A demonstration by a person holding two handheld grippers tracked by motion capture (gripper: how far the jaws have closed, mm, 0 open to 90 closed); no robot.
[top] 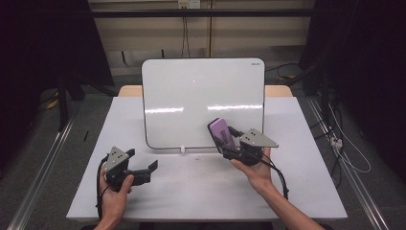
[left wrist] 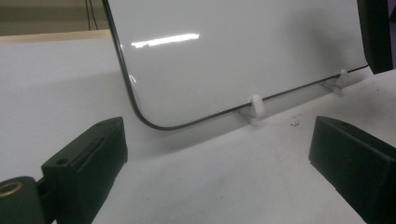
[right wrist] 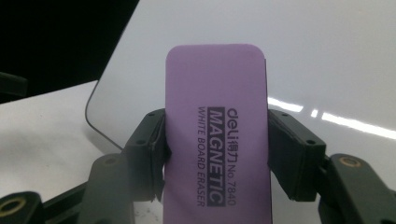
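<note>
Clamped in our right gripper point(right wrist: 217, 154), the purple eraser point(right wrist: 217, 130) hovers at the whiteboard's point(top: 191, 96) five o'clock corner; our left gripper point(left wrist: 219, 158) gapes, empty. Board looks clean; the eraser isn't set down.

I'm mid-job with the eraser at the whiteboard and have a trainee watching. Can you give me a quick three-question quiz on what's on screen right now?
1. True or false: the right claw is shut on the purple eraser.
2. Which describes the left claw? A) closed on a marker B) open with nothing between its jaws C) pressed flat on the whiteboard
3. Fill in: the whiteboard stands tilted on the table, its lower edge held in small white ____.

Key
1. True: both jaws clamp the eraser's long sides, printed face toward the camera.
2. B: it rests low near the board's lower left corner.
3. clips.
</note>
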